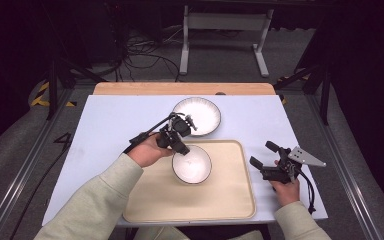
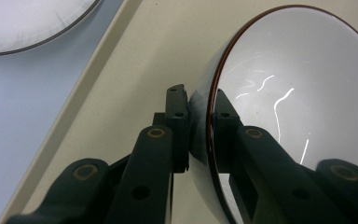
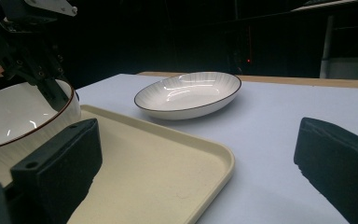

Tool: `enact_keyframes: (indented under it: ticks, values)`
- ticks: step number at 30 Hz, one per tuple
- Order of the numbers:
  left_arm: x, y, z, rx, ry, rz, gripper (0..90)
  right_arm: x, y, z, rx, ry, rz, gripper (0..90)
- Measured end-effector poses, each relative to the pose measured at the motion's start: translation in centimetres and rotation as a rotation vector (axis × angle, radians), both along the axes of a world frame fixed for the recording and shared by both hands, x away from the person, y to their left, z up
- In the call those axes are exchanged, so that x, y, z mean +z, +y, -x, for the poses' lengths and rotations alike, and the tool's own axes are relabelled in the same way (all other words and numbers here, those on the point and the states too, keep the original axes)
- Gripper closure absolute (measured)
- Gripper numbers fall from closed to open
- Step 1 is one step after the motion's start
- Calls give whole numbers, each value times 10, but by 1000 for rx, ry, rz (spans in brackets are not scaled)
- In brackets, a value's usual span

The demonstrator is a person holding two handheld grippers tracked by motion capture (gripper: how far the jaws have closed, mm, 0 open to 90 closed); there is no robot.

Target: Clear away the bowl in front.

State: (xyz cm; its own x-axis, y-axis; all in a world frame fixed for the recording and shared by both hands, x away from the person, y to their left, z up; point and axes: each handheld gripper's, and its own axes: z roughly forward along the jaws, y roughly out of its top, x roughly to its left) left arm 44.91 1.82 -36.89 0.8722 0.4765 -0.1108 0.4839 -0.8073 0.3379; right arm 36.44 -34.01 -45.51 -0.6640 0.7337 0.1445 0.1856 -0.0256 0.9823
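A white bowl (image 1: 192, 164) with a brown rim rests on or just over the beige tray (image 1: 225, 197), tilted a little; whether it touches the tray I cannot tell. My left gripper (image 1: 182, 148) is shut on the bowl's near-left rim (image 2: 208, 116), one jaw inside and one outside. The same bowl (image 3: 14, 116) and left gripper (image 3: 51, 91) appear at the left of the right gripper view. My right gripper (image 1: 262, 155) stands open over the table to the right of the tray, nothing between its fingers (image 3: 60, 163).
A white ribbed plate with a dark rim (image 1: 197, 116) lies on the light blue table (image 1: 110, 125) behind the tray (image 3: 177, 154). A wooden strip (image 1: 180, 88) runs along the table's far edge. Cables and a stand's legs are on the floor beyond.
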Motion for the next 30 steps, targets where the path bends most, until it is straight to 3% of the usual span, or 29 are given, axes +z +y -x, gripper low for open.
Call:
enact_keyframes:
  ticks: [13, 30]
  values:
    - [-14, -6, 0, -5, 17, -28, 823, 0, 0, 0, 0, 0, 0, 13]
    - [-18, -2, -1, 3, 31, -35, 826, 0, 0, 0, 1, 1, 1, 13]
